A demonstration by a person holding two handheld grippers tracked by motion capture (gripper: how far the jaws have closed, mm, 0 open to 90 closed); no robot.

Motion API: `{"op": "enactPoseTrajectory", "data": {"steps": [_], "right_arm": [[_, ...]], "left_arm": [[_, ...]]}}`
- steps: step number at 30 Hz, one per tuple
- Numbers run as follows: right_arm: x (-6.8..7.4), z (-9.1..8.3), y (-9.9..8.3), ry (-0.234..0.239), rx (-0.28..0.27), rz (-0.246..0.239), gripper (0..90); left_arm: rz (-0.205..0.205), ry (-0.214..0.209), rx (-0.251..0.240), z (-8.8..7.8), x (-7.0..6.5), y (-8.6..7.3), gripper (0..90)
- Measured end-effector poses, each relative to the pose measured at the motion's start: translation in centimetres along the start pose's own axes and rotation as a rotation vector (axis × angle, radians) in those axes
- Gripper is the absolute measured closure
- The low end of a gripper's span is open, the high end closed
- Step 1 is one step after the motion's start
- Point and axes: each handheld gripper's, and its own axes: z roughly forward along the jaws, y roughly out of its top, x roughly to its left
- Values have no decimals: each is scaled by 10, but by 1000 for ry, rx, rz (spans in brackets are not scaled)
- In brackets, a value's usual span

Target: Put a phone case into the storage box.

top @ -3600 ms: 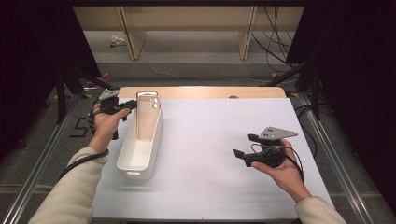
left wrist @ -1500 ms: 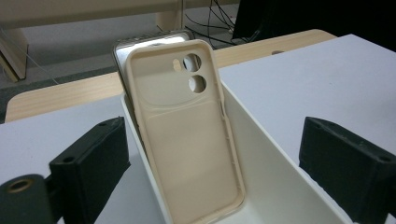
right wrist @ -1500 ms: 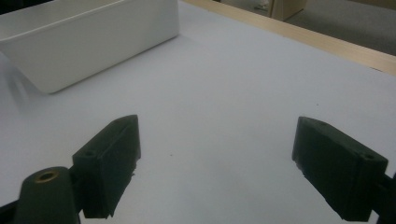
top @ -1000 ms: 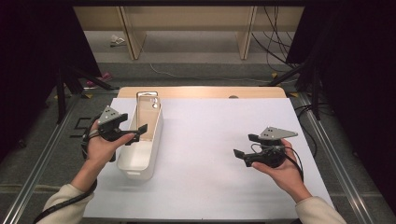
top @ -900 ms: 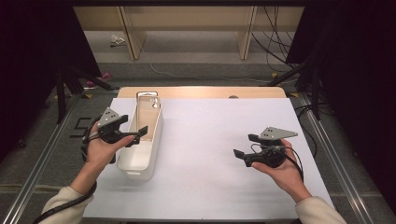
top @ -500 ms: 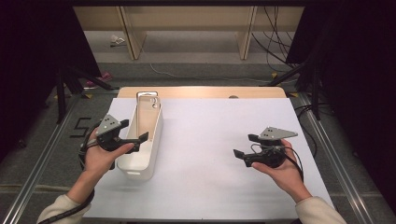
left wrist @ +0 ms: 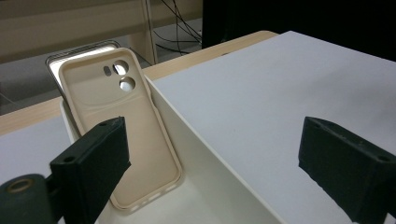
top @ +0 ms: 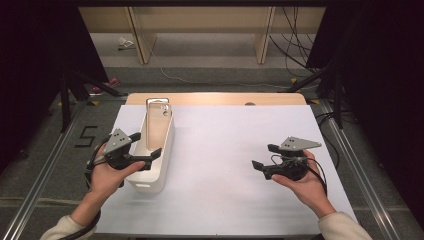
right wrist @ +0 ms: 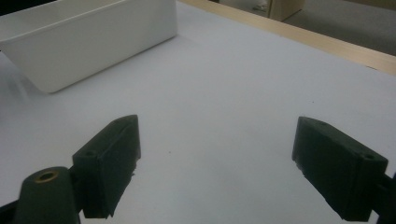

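Two tongs in play, both with jaws apart, nothing clamped. Left tongs (top: pixel 144 146) sit at the left edge of the tabletop (top: pixel 235 150), jaws straddling the near-left wall of the white bin (top: pixel 161 160): one jaw over the bin's inside, one outside its right wall, per the left gripper view (left wrist: pixel 212 163). Can't tell if either jaw touches the wall.

Bin is long and narrow, running near-to-far along the left side of the tabletop. Phone case (top: pixel 159 125), beige with camera cutouts at top, stands on end inside it, leaning back against the bin's far end wall (left wrist: pixel 119 126). A second clear or glossy rim shows just behind the case's top edge; can't tell what it is. Case is well beyond the left jaws, with the bin's right wall running between the two jaws.

Right tongs (top: pixel 265 157) are held over the right part of the tabletop, well apart from the bin, aimed left toward it (right wrist: pixel 210 163). Open white surface between them and the bin (right wrist: pixel 93 42).

Around: wood strip at the tabletop's far edge, cables (top: pixel 295 40) on the floor beyond, a "5" mark (top: pixel 86 136) on the floor at left, metal rails both sides.
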Motion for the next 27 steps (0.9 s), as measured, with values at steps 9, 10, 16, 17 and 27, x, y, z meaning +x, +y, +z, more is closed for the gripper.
{"op": "enactPoseTrajectory", "data": {"steps": [9, 10, 16, 17, 27], "right_arm": [[-1, -3, -3, -5, 1, 5, 161], [-1, -3, -3, -4, 3, 4, 161], [-2, -4, -3, -6, 1, 6, 161], [-2, -5, -4, -6, 1, 6, 161], [-1, -7, -4, -7, -2, 6, 161]], "left_arm": [[18, -14, 3, -4, -7, -8, 83], [24, -18, 4, -5, -8, -10, 83], [42, -21, 10, -9, -12, -16, 81], [42, -22, 8, -10, -12, -17, 81], [56, -22, 7, -14, -14, -22, 81]]}}
